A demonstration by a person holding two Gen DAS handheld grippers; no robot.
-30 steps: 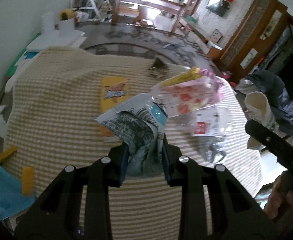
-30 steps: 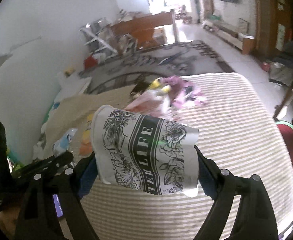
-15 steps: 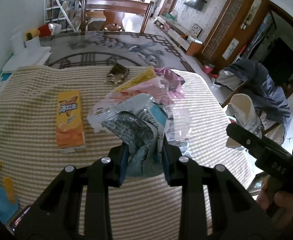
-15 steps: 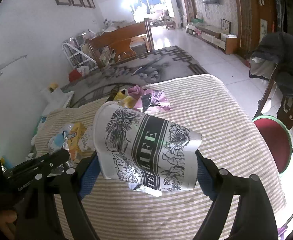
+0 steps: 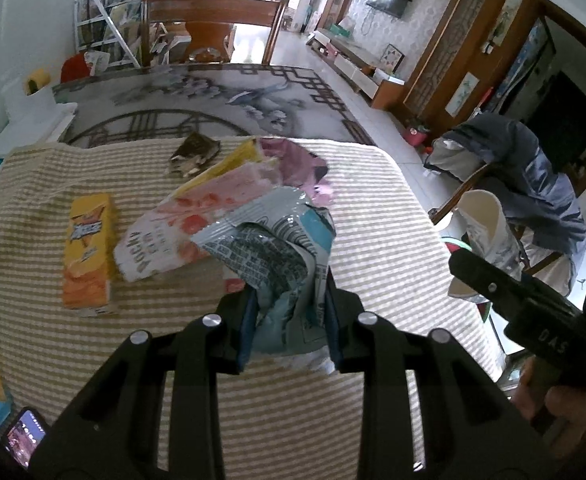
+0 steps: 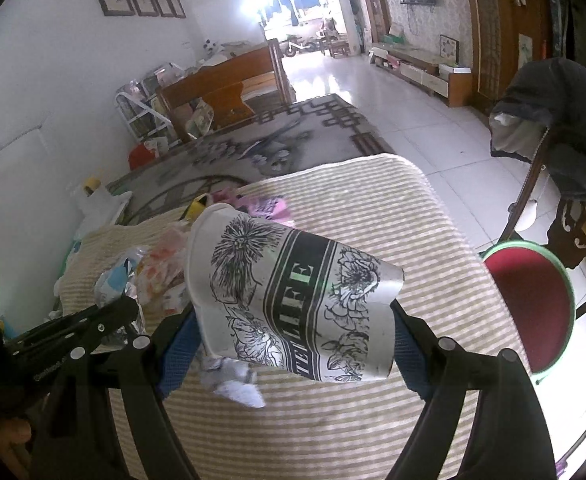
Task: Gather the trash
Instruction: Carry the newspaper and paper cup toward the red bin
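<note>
A striped beige cloth [image 5: 373,216] covers the surface, which carries a loose heap of wrappers. Largest among them is a pink and white snack bag [image 5: 181,224] lying flat, with an orange carton [image 5: 87,256] just beside it on its left and a small dark wrapper [image 5: 193,152] farther back. The right tool [image 6: 293,344] is clenched on a paper cup [image 6: 293,300] printed with black flowers, held tilted above the cloth. The left tool [image 5: 289,320] is clamped on a crumpled grey-blue wrapper [image 5: 277,256], lifted above the pile.
</note>
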